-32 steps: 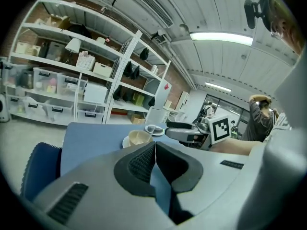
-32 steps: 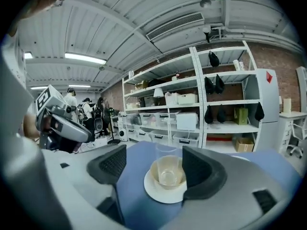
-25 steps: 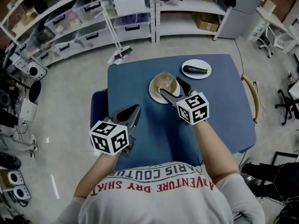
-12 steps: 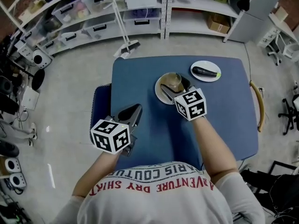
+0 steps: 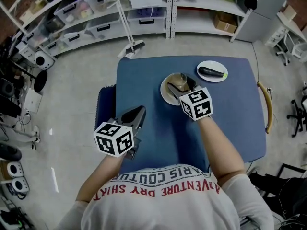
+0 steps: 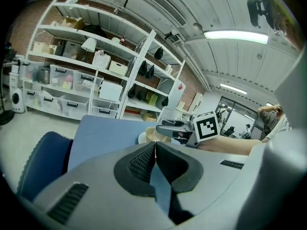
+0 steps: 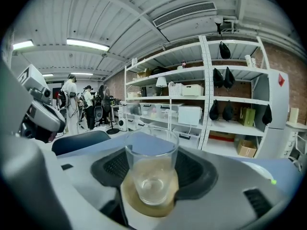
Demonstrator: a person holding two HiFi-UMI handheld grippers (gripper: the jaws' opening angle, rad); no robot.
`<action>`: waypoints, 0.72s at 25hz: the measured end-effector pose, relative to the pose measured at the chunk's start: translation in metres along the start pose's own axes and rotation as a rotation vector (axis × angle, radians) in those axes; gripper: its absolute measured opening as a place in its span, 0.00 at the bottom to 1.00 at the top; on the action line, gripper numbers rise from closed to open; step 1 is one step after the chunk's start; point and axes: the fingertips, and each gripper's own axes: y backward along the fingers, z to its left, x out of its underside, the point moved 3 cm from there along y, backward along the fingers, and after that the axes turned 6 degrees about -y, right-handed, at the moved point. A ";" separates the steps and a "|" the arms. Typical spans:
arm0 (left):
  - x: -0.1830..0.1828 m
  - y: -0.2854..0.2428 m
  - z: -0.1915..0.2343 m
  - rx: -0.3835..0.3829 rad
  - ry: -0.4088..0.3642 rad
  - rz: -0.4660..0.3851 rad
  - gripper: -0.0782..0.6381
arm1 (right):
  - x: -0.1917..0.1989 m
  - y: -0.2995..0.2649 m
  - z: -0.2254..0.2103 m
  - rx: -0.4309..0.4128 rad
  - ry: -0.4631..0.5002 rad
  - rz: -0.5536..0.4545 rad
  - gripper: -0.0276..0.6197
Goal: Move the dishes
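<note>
The glass is standing upright on a white plate with a tan centre, just past the middle of the blue table. The right gripper is reaching over the near rim of that plate, jaws spread, one on each side of the glass. In the right gripper view the glass is sitting low between the two dark pads; whether the pads are touching its wall cannot be told. To the right and a little farther off, apart from the first, a second plate is carrying a dark, long vegetable lying on its side.

The left gripper is hovering over the table's near left part, well apart from both plates. Its jaws are pressing together with nothing between them.

The rest of the tabletop is showing plain blue. A dark blue chair is sitting against the table's left edge. The floor is showing pale grey. Beyond the table, white shelving is running along the far side, holding clear storage bins, and a broom is leaning against it with its head on the floor near the table's far left corner. In the right gripper view, people are standing at the far left of the room.
</note>
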 end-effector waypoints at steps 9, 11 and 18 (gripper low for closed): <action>-0.005 0.012 0.001 0.015 -0.002 0.009 0.15 | -0.009 0.005 0.007 0.014 -0.003 0.011 0.48; -0.007 0.015 -0.001 0.020 -0.006 0.011 0.15 | -0.018 0.012 0.009 0.023 0.003 -0.004 0.48; -0.016 0.026 -0.014 0.077 -0.026 0.014 0.15 | -0.046 0.046 0.015 0.067 0.009 -0.039 0.48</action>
